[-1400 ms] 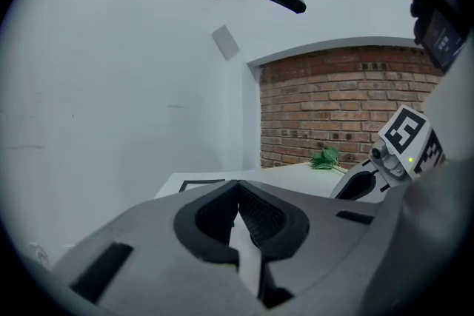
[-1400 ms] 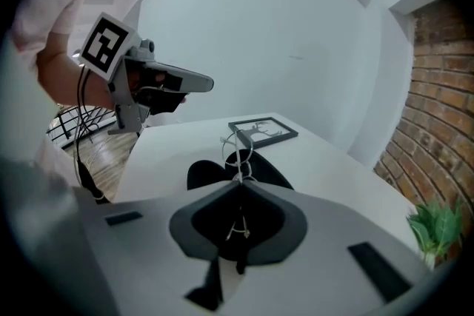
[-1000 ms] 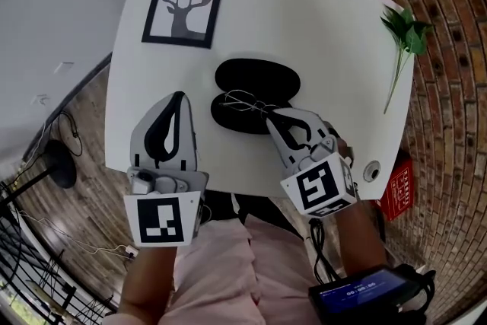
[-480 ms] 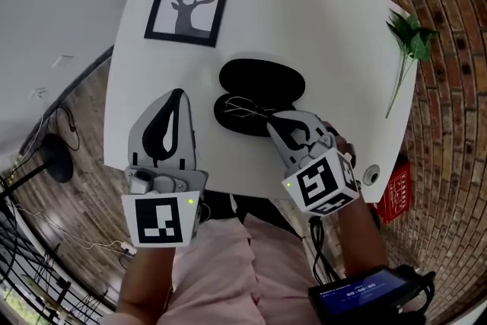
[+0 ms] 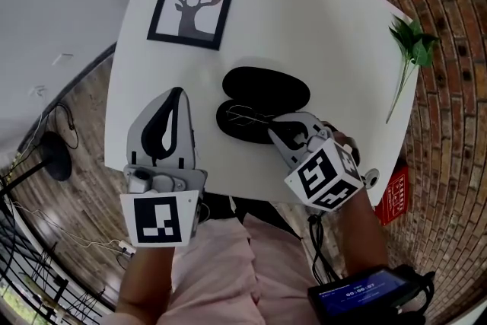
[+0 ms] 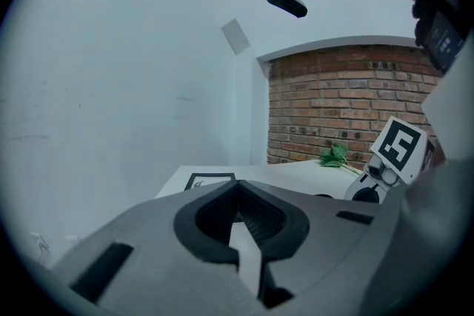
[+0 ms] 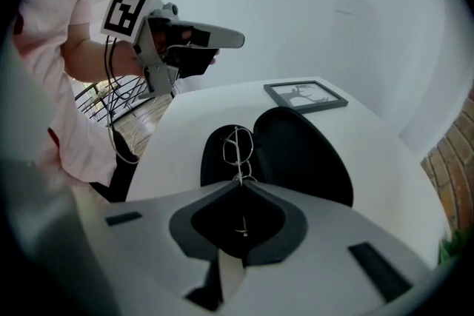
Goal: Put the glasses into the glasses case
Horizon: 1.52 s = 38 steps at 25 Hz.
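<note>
L gripper (image 5: 178, 95) & R gripper (image 5: 273, 122): grey plastic shells, teardrop-shaped, w/ black ribbed lining inside the jaws. At the rear of each, a white cube w/ black square markers: L cube (image 5: 160, 218), R cube (image 5: 324, 177). Black cable (image 5: 315, 238) trails behind R cube. Person wears pale pink clothing (image 5: 228, 270).

We see the case (image 5: 266, 86) lying open on the white desk (image 5: 319, 27): black, two oval halves side by side, hollows up. The glasses (image 5: 245, 116), thin and wire-rimmed, lie over the near half, one end pinched in the closed right claw (image 7: 241, 185). Whether they touch the lining we cannot tell.
</note>
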Tool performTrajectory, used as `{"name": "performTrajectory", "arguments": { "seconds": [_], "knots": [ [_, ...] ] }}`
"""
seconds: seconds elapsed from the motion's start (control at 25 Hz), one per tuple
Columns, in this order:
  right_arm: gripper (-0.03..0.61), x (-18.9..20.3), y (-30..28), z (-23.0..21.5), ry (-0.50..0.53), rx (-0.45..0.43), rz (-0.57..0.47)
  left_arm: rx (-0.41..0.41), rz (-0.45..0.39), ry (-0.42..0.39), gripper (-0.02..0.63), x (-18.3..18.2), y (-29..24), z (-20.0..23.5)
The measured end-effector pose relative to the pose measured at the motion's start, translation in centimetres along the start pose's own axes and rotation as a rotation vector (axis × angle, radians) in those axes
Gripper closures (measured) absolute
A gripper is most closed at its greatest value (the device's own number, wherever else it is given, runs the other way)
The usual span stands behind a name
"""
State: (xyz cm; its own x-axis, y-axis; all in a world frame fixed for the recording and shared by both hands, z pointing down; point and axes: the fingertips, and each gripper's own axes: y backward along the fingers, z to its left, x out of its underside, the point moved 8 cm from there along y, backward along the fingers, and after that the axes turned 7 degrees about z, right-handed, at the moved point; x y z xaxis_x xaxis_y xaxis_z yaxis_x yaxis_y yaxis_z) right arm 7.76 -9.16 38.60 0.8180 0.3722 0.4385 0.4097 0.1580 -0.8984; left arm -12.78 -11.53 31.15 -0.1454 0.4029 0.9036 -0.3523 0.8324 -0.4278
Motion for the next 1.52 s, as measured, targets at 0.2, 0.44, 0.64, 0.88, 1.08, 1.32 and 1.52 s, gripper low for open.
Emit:
{"name": "performTrajectory", "arguments": {
  "seconds": [0.2,0.44,0.64,0.88,1.08,1.32,1.52],
  "knots": [
    [0.563,-0.2,0.0,-0.2,0.038,-0.025,0.029,-0.007,0.001,0.001,0.611,0.0,-0.3,0.5],
    [0.563,-0.3,-0.4,-0.4,0.06,-0.056,0.066,-0.013,0.008,0.004,0.611,0.0,-0.5,1.0],
    [0.56,-0.1,-1.0,-0.6,0.056,-0.064,0.084,-0.014,0.01,0.005,0.611,0.1,-0.6,1.2],
    [0.557,-0.2,-1.3,-0.8,0.066,-0.069,0.088,-0.016,0.012,0.009,0.611,0.2,-0.9,1.4],
    [0.521,-0.2,-1.4,-0.5,0.069,-0.063,0.076,-0.013,-0.001,0.008,0.611,0.0,-1.0,1.3],
    [0.511,-0.4,-0.9,-0.5,0.066,-0.045,0.044,-0.007,-0.024,0.002,0.611,-0.2,-1.2,1.1],
    [0.511,-0.9,-0.2,-0.6,0.049,-0.024,-0.012,-0.001,-0.02,-0.002,0.611,-0.2,-1.1,0.8]
  ]
}}
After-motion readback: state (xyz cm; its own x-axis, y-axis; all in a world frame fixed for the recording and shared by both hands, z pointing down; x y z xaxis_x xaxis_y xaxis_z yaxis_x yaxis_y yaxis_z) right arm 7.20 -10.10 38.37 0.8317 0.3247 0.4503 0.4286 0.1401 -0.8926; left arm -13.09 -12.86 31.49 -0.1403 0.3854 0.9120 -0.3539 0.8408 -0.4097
